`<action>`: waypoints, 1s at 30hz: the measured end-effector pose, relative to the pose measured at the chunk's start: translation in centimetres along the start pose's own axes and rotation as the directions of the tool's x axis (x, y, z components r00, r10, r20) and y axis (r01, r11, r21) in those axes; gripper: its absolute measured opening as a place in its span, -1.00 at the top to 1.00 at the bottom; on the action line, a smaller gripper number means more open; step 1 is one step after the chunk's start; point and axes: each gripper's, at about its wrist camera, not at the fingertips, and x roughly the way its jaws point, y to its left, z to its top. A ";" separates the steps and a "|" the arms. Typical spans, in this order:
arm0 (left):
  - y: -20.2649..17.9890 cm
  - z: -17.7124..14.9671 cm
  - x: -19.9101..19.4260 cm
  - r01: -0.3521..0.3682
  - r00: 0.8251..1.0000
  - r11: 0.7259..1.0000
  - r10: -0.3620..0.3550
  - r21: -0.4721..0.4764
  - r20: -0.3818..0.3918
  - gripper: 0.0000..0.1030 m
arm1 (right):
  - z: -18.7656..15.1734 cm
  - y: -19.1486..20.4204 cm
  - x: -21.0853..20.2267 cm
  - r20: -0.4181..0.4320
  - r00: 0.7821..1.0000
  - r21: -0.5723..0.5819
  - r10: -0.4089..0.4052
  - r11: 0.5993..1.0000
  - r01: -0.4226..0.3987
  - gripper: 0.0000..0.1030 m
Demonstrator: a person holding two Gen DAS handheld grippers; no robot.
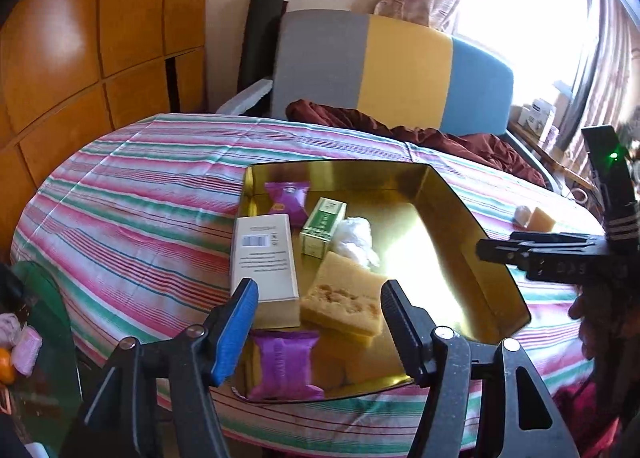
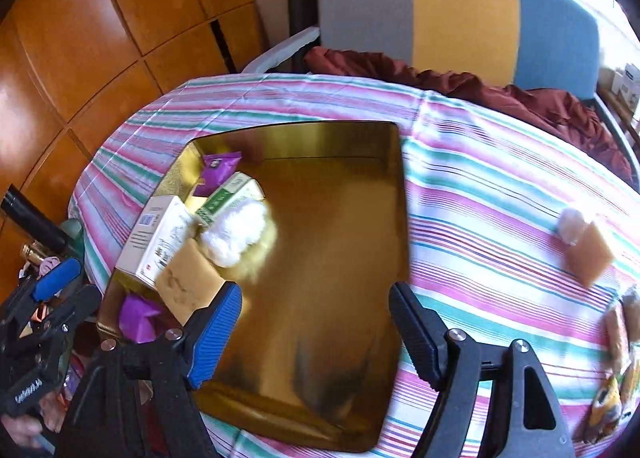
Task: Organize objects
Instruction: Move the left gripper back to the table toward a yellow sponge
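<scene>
A gold tray lies on the striped tablecloth. Its left side holds a white box, a green box, a white cotton wad, a yellow sponge and two purple packets. My left gripper is open and empty above the near purple packet and sponge. My right gripper is open and empty over the tray's bare middle; it also shows in the left wrist view. A tan block and a pale lump lie on the cloth at right.
Several snack packets lie at the table's right edge. A colour-block headboard and a maroon blanket are behind the table. Wooden cabinets stand at left. Clutter sits low at left.
</scene>
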 end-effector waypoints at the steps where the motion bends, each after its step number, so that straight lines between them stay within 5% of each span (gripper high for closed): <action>1: -0.3 0.0 0.0 0.005 1.000 1.000 -0.005 0.008 -0.002 -0.27 | -0.2 -0.8 -0.5 0.008 1.000 0.012 -0.012 1.000 0.012 -0.51; 9: -3.7 0.0 0.5 0.046 0.999 0.996 -0.044 0.079 -0.027 -0.39 | -1.5 -9.6 -4.8 0.063 0.987 0.157 -0.151 0.978 0.140 -0.61; 15: -6.8 0.1 1.0 0.084 0.996 0.986 -0.078 0.147 -0.045 -0.43 | -2.6 -18.5 -8.5 0.097 0.947 0.335 -0.307 0.906 0.259 -0.61; 21: -10.6 0.2 1.8 0.125 0.991 0.966 -0.110 0.225 -0.078 -0.43 | -5.8 -27.6 -11.1 0.085 0.883 0.572 -0.461 0.748 0.335 -0.62; 26: -14.0 0.7 2.8 0.170 0.983 0.946 -0.145 0.275 -0.108 -0.43 | -9.9 -33.5 -12.6 0.108 0.909 0.821 -0.403 0.552 0.147 -0.62; 30: -17.4 1.6 3.5 0.213 0.976 0.923 -0.183 0.321 -0.122 -0.43 | -11.7 -34.7 -13.0 0.111 0.918 0.877 -0.380 0.471 0.089 -0.62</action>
